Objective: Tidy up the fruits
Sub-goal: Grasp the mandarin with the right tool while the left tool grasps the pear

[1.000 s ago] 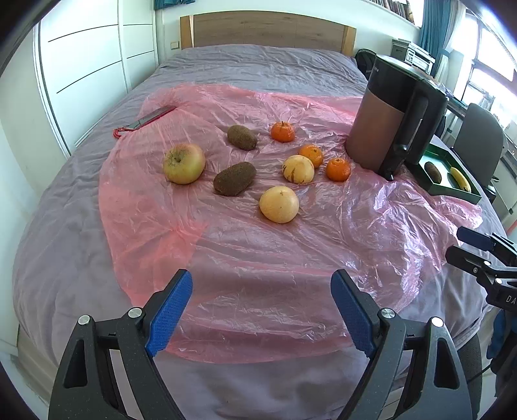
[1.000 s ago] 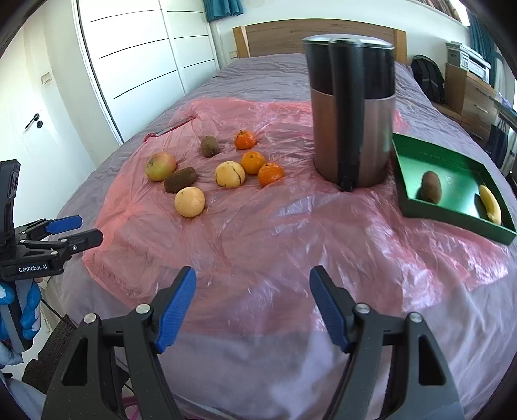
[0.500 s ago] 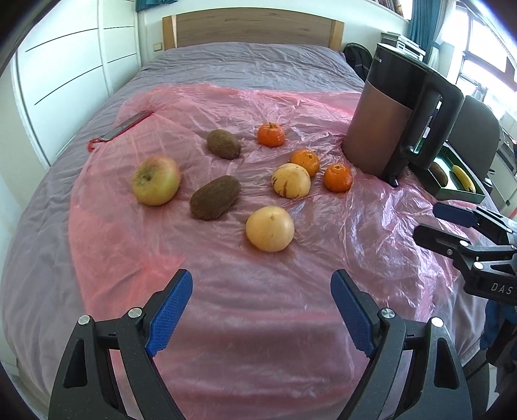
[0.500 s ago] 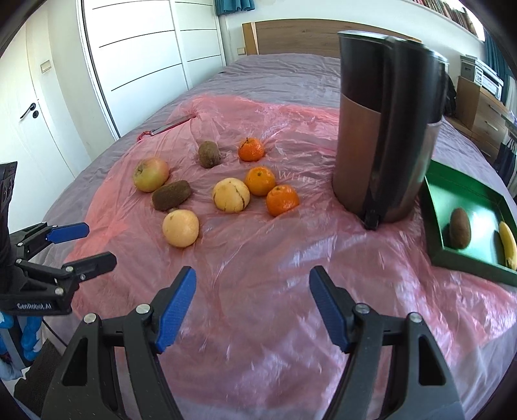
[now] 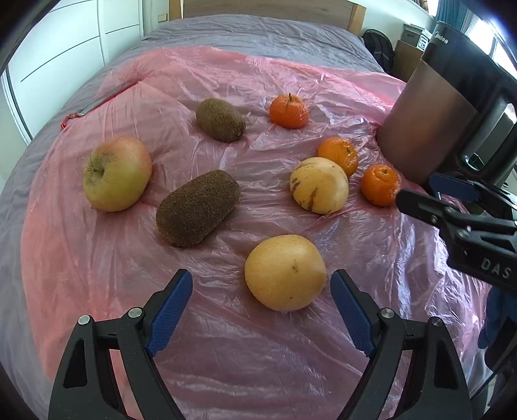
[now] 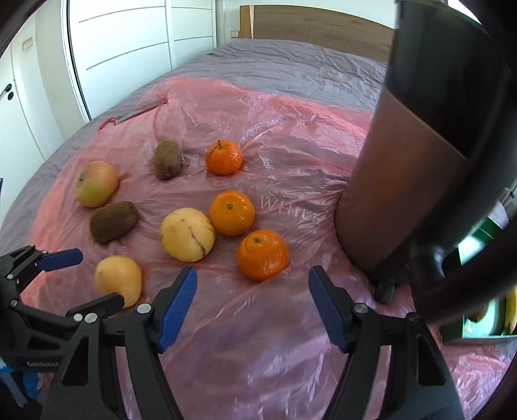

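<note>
Fruits loose on pink sheet, much nearer than a second ago. Left claw gaping before yellow one; right claw gaping before mandarin. Nothing gripped; pick-ups imminent.

Bed, grey cover, carried pink plastic sheet spread over most of it. Red-handled flat object lay at sheet's 10 o'clock edge, partly under it. On sheet: apple, kiwis, oranges, yellow fruits at centre; dark jug at 3 o'clock; green tray beyond jug, mostly hidden.
</note>
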Available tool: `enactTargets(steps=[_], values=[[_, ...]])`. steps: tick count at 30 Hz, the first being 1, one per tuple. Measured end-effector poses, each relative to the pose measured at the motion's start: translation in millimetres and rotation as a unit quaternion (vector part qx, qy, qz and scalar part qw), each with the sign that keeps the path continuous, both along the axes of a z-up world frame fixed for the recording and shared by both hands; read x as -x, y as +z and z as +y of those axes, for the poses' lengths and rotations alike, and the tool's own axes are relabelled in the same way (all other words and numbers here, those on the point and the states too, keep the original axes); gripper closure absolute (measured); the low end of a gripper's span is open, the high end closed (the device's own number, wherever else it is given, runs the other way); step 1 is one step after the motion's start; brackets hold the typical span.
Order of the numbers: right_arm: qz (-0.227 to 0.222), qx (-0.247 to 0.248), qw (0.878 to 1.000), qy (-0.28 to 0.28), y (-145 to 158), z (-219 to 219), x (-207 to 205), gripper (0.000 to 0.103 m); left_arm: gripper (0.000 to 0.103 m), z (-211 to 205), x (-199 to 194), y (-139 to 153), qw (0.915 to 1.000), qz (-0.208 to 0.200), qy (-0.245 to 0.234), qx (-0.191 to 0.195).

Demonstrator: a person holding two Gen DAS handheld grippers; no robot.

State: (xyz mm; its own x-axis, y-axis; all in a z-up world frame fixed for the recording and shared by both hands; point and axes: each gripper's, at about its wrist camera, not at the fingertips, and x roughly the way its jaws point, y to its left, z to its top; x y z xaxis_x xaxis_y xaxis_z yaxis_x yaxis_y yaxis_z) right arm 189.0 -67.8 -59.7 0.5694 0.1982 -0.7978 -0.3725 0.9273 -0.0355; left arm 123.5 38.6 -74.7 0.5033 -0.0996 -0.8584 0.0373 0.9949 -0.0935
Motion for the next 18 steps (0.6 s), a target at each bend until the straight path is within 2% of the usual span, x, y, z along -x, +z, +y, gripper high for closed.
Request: enactTargets(steps=[4, 6, 13, 16, 17, 18], values=[[0.003, 0.021, 1.0, -0.002, -13, 7, -18, 0.0, 0.02, -3, -5, -7, 1.0, 0.002, -0.005, 0.003], [0.008, 0.026, 1.0, -0.004, -19, 8, -25, 0.006, 0.02, -4, -7, -9, 1.0, 0.003, -0.004, 0.004], [0.023, 0.04, 0.999, -0.001, -34, 11, -38, 0.012, 0.022, -5, -8, -15, 1.0, 0.007, -0.005, -0.001], [0.03, 0.045, 0.999, 0.004, -40, 13, -41, 0.027, 0.026, -6, -7, -17, 1.0, 0.006, -0.005, -0.006], [0.031, 0.045, 0.998, 0.006, -41, 14, -41, 0.035, 0.03, -5, -7, -17, 1.0, 0.006, -0.005, -0.005], [0.033, 0.047, 0.998, 0.009, -42, 15, -41, 0.038, 0.032, -5, -7, -17, 1.0, 0.005, -0.006, -0.004]])
